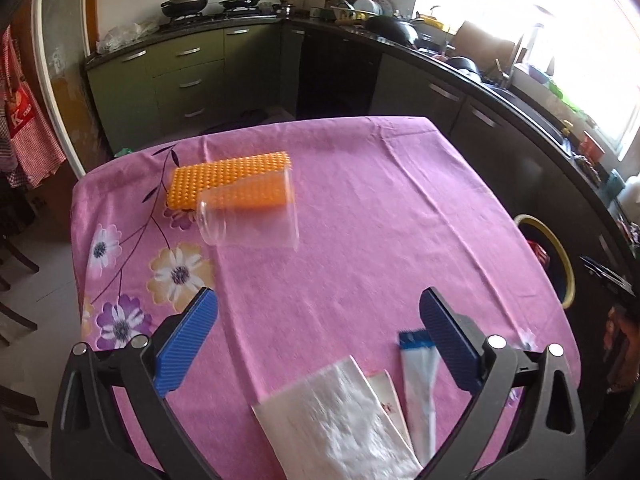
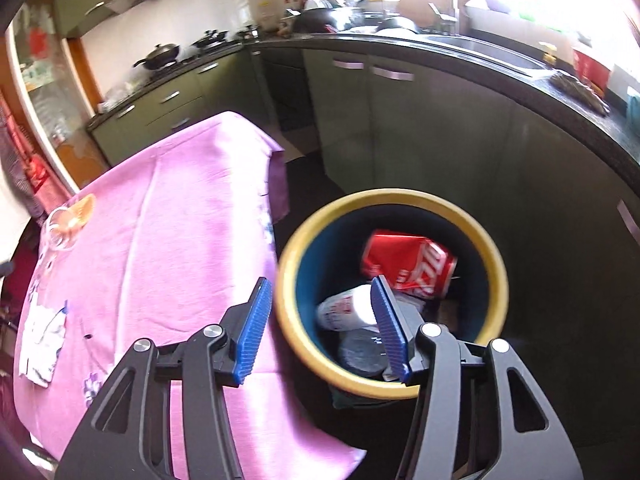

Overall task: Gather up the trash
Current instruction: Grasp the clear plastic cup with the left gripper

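Two grippers share the work, and the step in hand looks like a drop-off ending while the next pick-up begins. The right gripper (image 2: 320, 328) hangs above the round yellow-rimmed, dark-blue waste bin (image 2: 496, 264), jaws about half apart and empty. Inside the bin lie a crushed red drink can (image 2: 416, 266) toward one o'clock, a white cylindrical container (image 2: 346, 310) at nine o'clock and a dark round lid-like object (image 2: 362, 354) at six.

The left gripper (image 1: 318, 344) is spread wide over the pink floral tablecloth (image 1: 360, 208), holding nothing. A clear plastic cup (image 1: 248, 220) lies on its side at eleven o'clock, overlapping an orange dimpled mat (image 1: 228, 172). White crumpled paper (image 1: 344, 420) and a blue-and-white wrapper (image 1: 418, 380) sit near the jaws at six o'clock; I judge the next move a descent to close on one.
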Motion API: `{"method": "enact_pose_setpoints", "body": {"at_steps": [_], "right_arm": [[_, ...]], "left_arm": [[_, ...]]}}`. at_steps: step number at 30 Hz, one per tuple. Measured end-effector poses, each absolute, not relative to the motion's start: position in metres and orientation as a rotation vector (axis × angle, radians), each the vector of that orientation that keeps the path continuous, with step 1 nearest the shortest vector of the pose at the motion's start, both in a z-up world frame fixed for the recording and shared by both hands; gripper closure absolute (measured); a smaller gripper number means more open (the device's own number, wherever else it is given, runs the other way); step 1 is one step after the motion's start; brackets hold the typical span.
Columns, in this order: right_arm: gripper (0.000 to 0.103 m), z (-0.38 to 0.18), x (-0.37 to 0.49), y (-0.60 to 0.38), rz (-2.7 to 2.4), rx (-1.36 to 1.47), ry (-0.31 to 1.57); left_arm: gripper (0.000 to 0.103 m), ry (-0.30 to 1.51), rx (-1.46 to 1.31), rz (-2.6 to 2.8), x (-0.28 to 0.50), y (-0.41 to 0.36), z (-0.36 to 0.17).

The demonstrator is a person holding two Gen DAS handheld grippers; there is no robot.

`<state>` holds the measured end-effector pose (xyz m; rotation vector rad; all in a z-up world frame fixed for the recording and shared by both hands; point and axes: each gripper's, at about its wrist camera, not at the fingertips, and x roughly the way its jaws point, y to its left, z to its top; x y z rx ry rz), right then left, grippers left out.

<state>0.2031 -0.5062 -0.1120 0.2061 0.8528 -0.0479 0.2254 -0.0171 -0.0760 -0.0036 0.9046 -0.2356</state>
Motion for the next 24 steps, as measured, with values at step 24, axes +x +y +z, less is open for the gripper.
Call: {"method": "enact_pose_setpoints", "body": {"at_steps": [24], "right_arm": [[0.050,-0.131,0.221,-0.469,0.033,0.186,0.929]], "left_arm": [[0.009,0.966,-0.074,-0.145,0.323,0.001,-0.123]]}}
